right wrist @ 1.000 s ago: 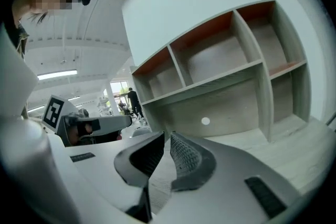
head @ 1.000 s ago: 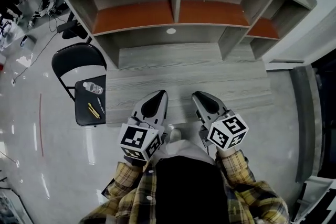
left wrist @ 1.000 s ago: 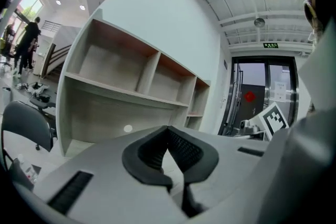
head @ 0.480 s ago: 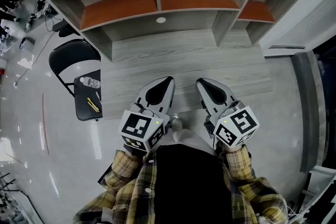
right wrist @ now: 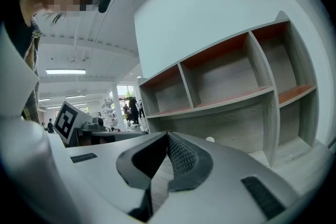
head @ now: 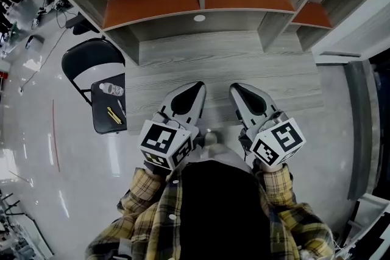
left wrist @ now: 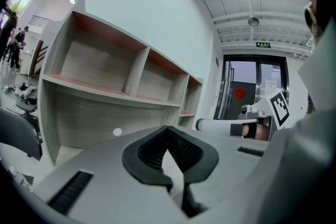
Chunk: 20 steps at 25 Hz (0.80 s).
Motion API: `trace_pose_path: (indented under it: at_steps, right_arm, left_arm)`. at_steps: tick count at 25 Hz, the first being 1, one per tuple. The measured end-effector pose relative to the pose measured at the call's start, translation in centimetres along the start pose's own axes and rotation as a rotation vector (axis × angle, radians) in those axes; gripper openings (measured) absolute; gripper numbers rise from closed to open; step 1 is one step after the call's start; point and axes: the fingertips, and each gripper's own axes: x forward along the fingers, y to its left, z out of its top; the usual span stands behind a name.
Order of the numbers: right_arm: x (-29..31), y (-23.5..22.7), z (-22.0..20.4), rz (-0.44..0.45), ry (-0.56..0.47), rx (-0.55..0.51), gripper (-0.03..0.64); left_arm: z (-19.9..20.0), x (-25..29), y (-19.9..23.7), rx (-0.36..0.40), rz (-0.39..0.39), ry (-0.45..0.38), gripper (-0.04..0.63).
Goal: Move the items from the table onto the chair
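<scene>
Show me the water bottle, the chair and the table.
water bottle (head: pixel 111 89), head view, middle of its clear body.
chair (head: pixel 91 61), head view, its black backrest.
table (head: pixel 244 61), head view, bare wooden top.

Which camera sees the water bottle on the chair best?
The head view. There the bottle lies on the seat of the black chair, left of the table. Neither gripper view shows the bottle; both look toward the shelves instead.

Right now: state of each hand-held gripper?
Left hand-held gripper: closed, holding nothing.
Right hand-held gripper: closed, holding nothing.
</scene>
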Motion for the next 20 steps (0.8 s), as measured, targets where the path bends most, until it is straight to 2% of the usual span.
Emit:
trace_pose_path:
  at_steps: [15,20]
  right_arm:
    - [2.5,0.4,-0.2,0.022,0.04,-0.007,0.018]
    - [2.9,0.4,-0.5,0.026,0.054,-0.008,0.018]
  left_arm:
    - [2.2,0.5,3.5,0.005,-0.075,-0.006,0.005]
    - [2.2,0.3,3.6,0.048,-0.069,0.014,0.003]
